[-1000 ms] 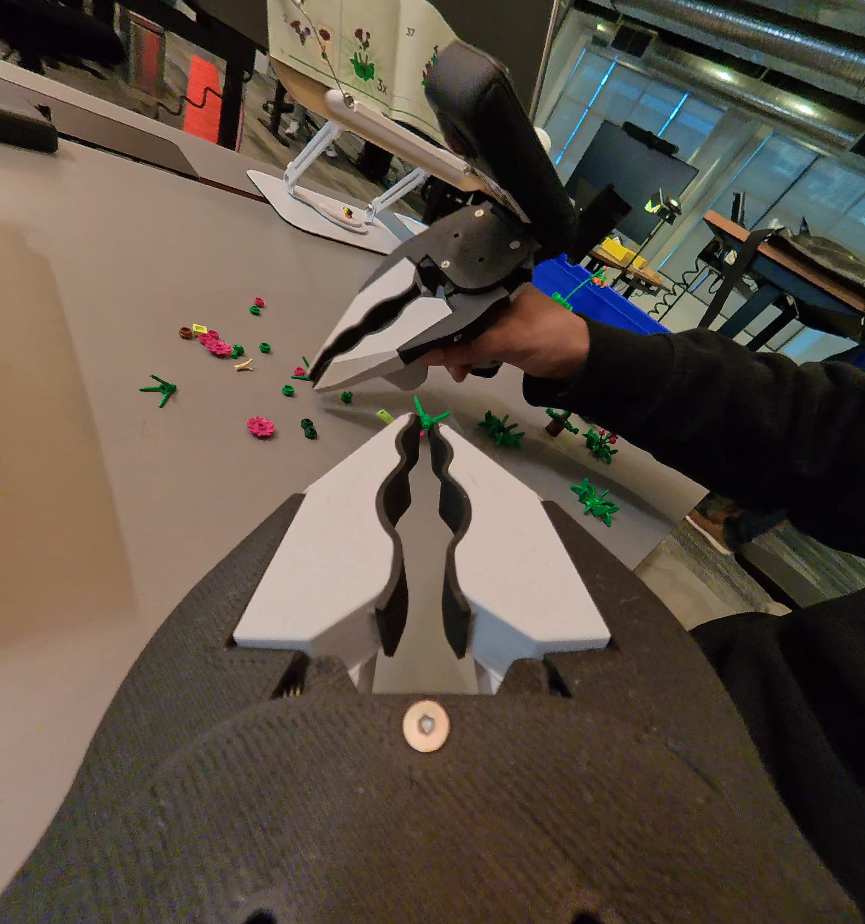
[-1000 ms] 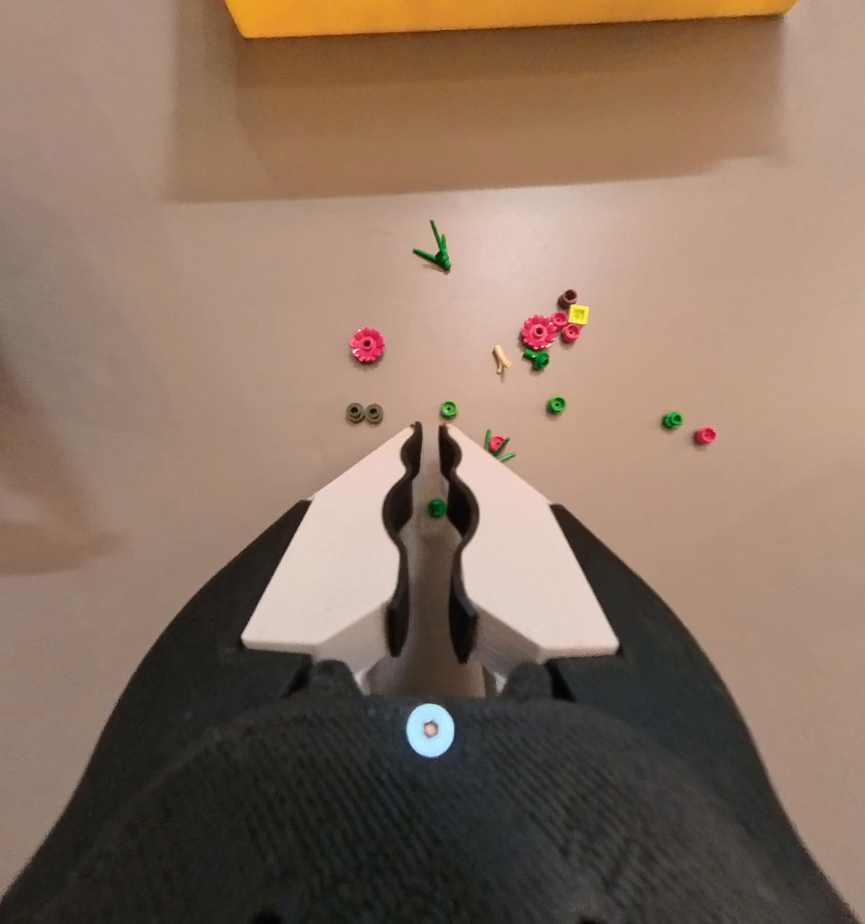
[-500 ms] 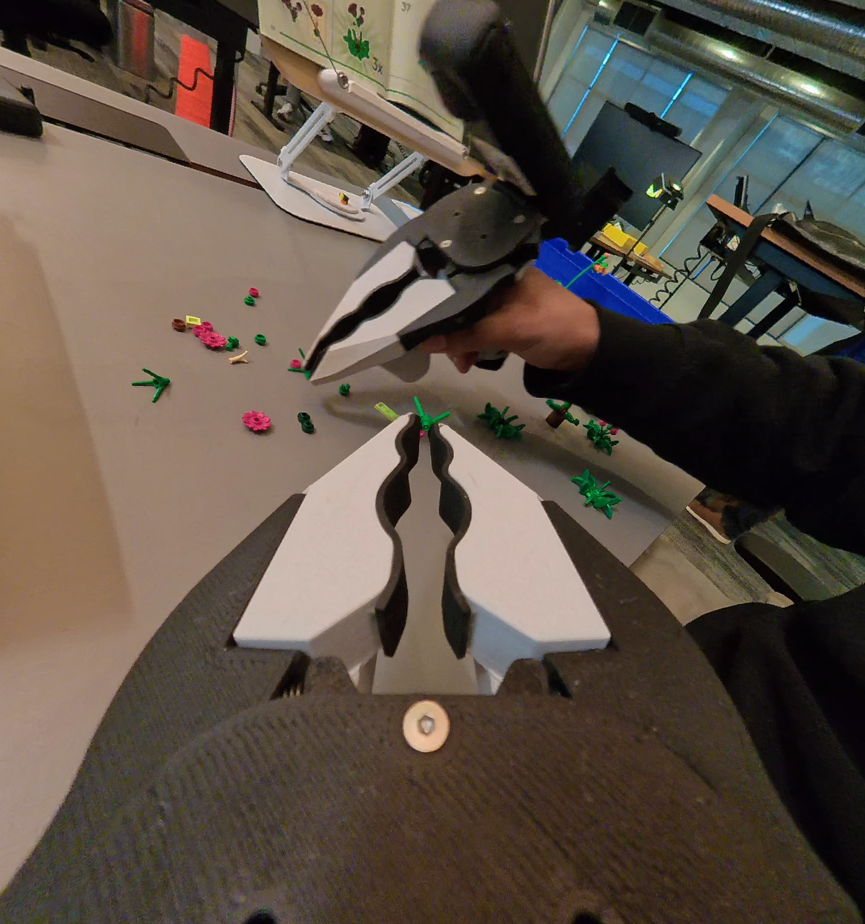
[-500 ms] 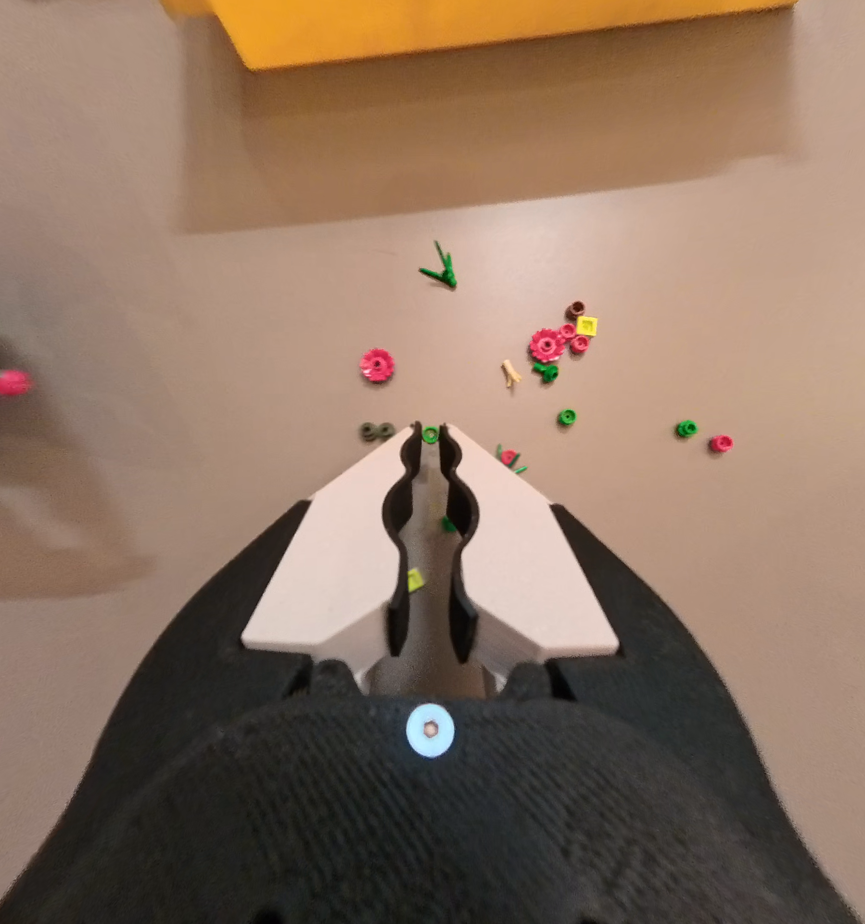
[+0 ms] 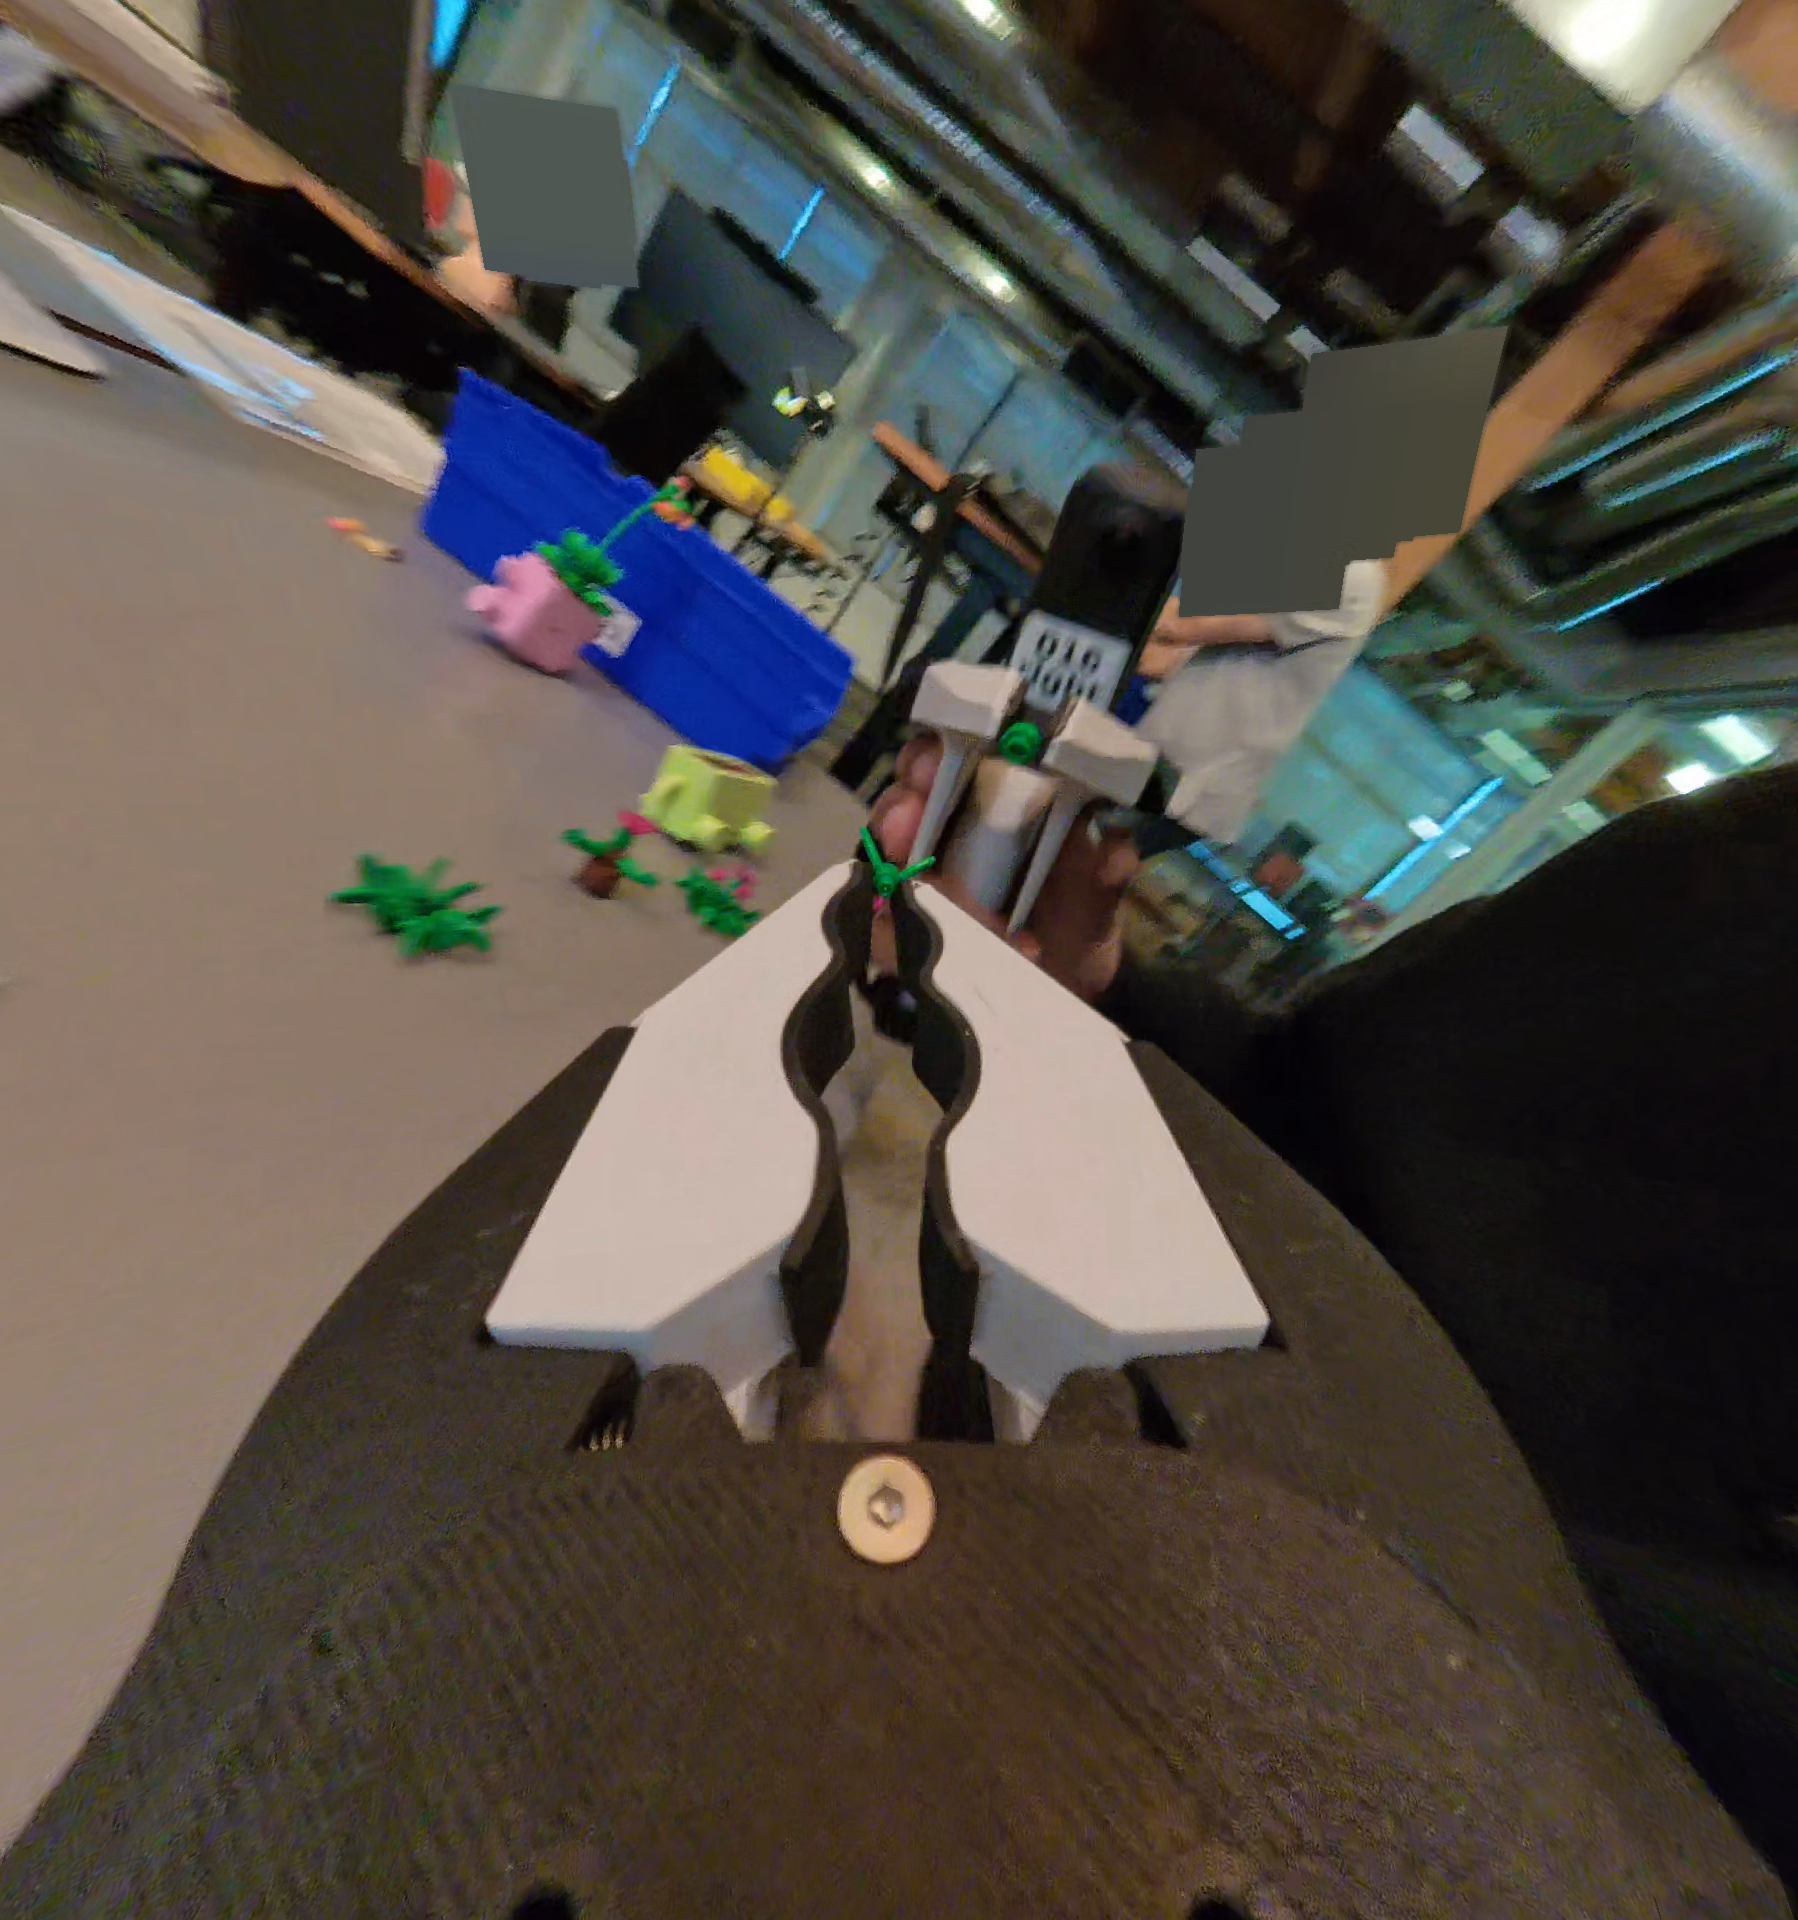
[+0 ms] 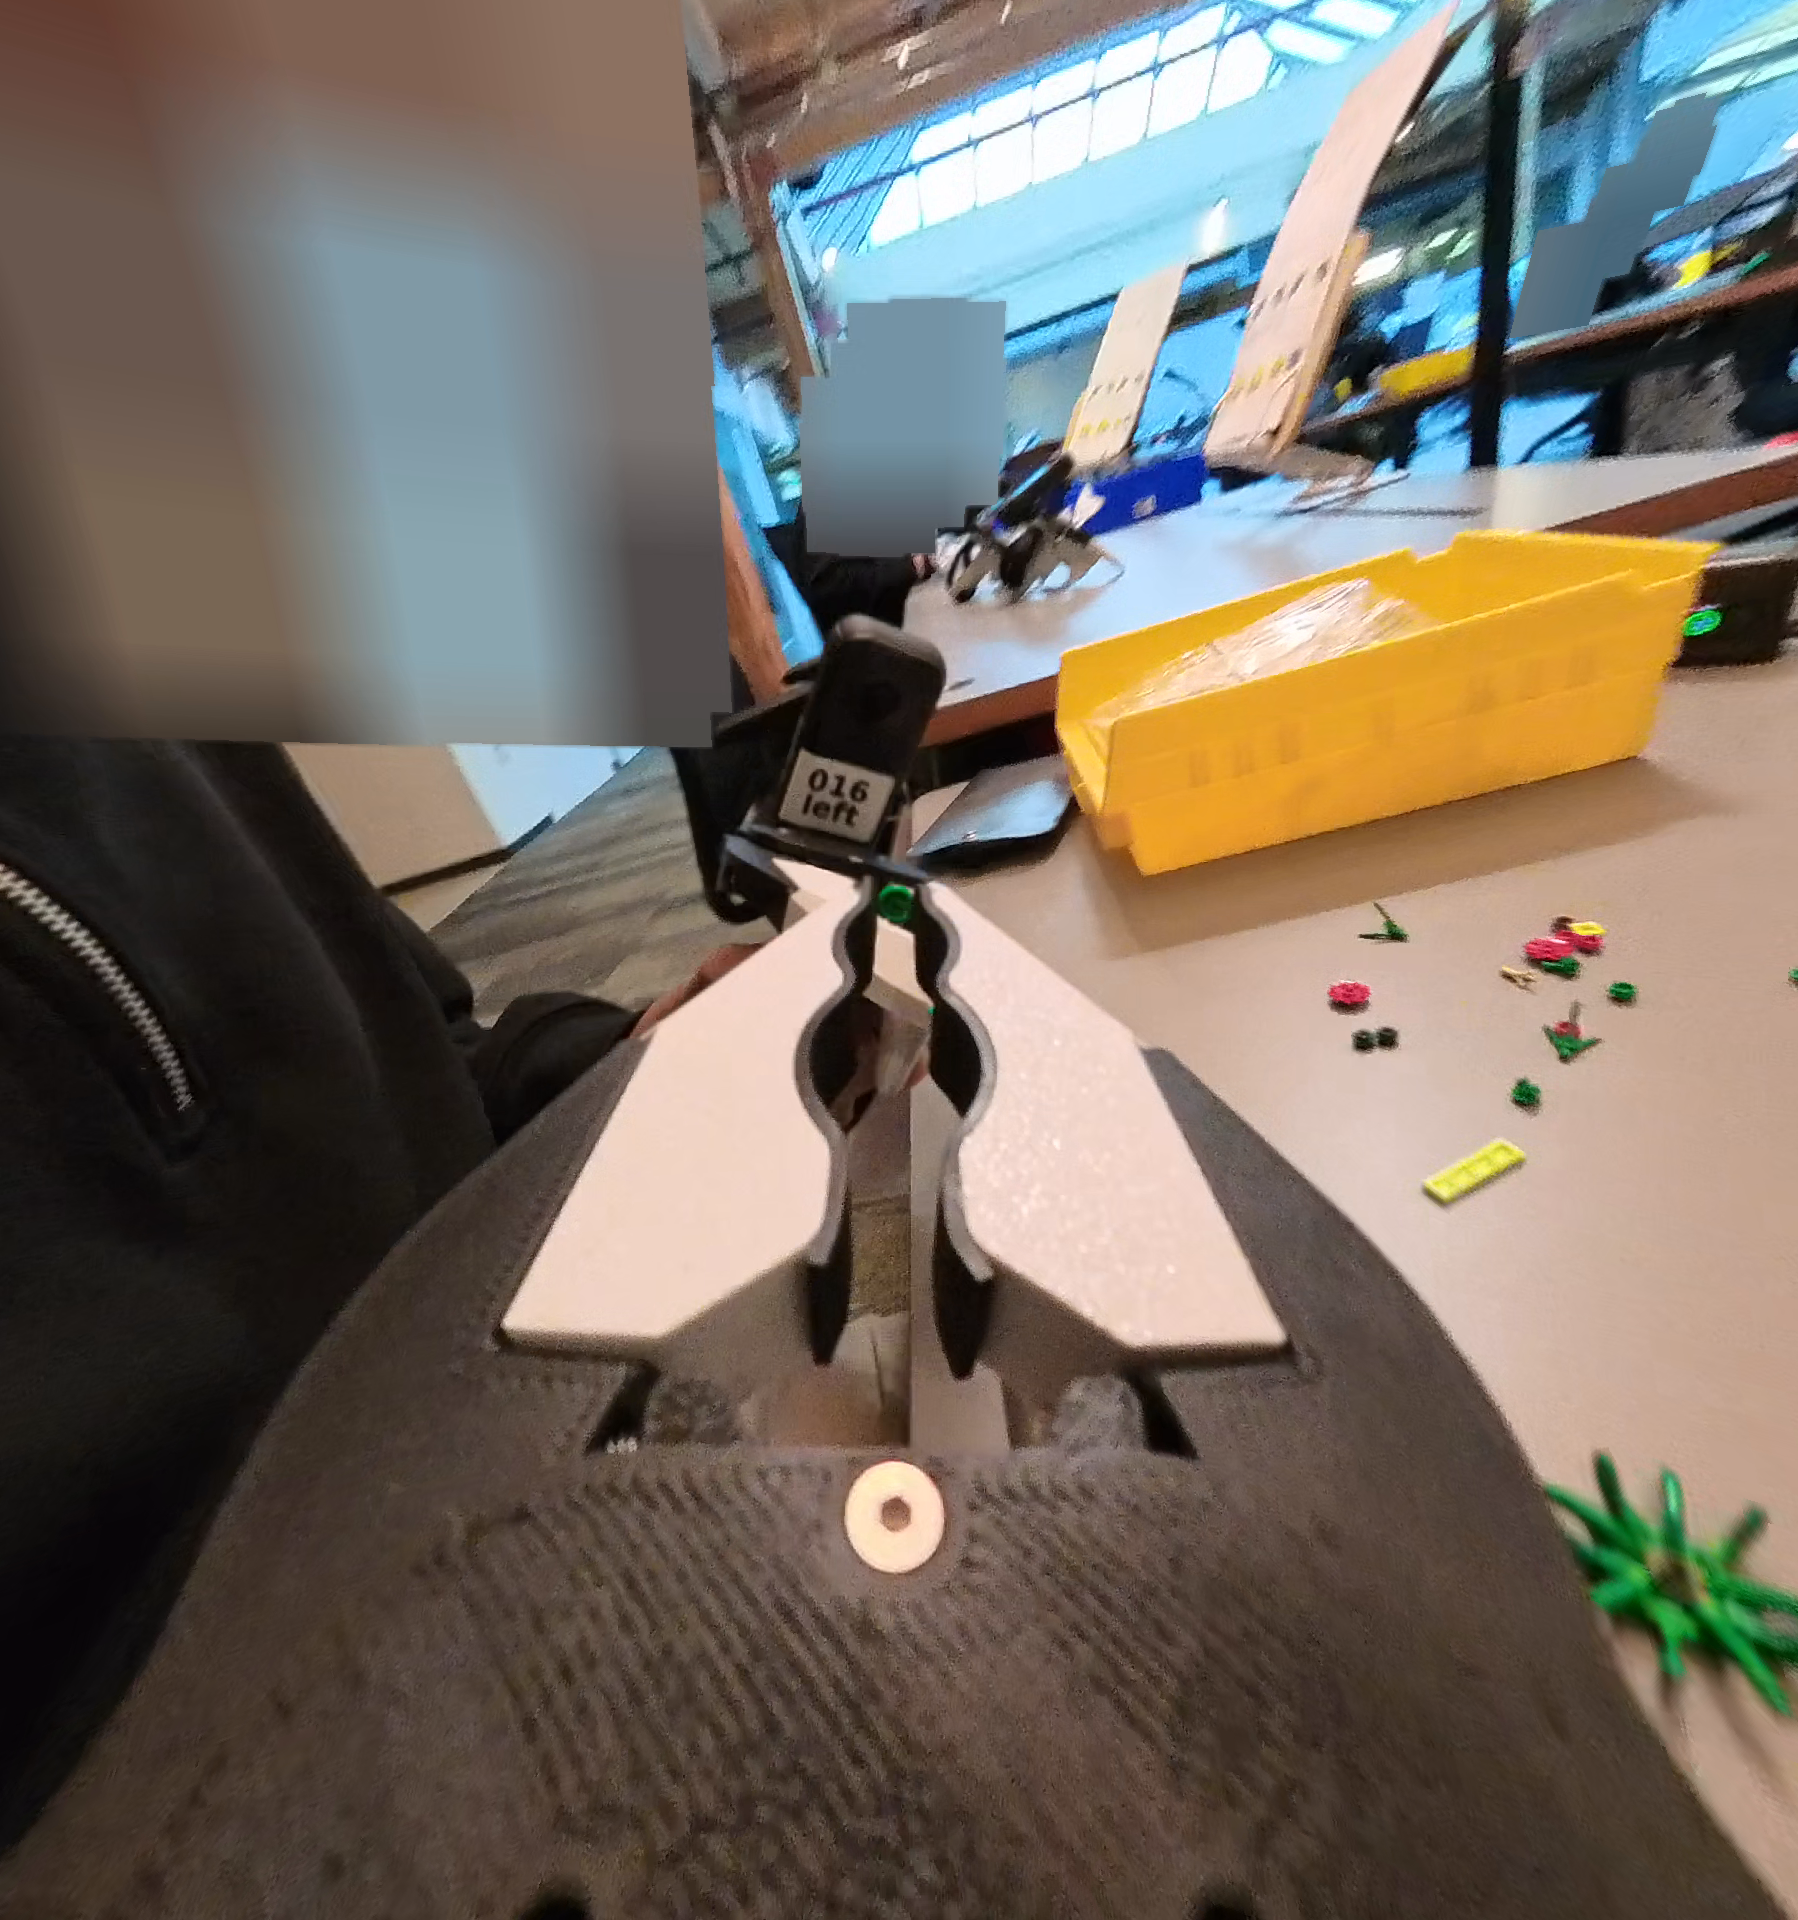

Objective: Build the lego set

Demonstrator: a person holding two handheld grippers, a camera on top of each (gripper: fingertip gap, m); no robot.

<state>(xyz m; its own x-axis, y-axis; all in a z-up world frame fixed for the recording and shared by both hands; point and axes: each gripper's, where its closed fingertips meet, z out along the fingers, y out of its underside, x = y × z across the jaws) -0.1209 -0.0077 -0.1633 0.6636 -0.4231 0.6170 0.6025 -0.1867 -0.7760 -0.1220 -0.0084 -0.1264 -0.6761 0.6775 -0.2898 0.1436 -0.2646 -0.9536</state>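
Note:
My left gripper (image 5: 887, 881) is shut on a small green stem piece (image 5: 893, 871), held in the air off the table's edge. My right gripper (image 6: 891, 900) is shut on a small green round stud (image 6: 893, 904). In the left wrist view the right gripper (image 5: 1020, 744) faces mine, its stud (image 5: 1020, 742) just above and beyond the stem. The two pieces are close; I cannot tell if they touch. Most of the left gripper is hidden behind the right fingers in the right wrist view.
A pink pot with a plant (image 5: 536, 613), a lime pot (image 5: 708, 800), a blue bin (image 5: 656, 623) and green leaf pieces (image 5: 417, 906) sit on the grey table (image 5: 147, 831). A yellow bin (image 6: 1373, 717), small loose pieces (image 6: 1560, 945), a lime plate (image 6: 1475, 1184) and green leaves (image 6: 1695, 1579) lie to the right. The tips of both grippers are at nearly the same place. Both grippers' tips are roughly 20 cm from the lime plate (image 6: 1475, 1184).
My right gripper closed on the green stud and lifted it off the table. Both grippers swung up and turned to face each other tip to tip near the table's edge.

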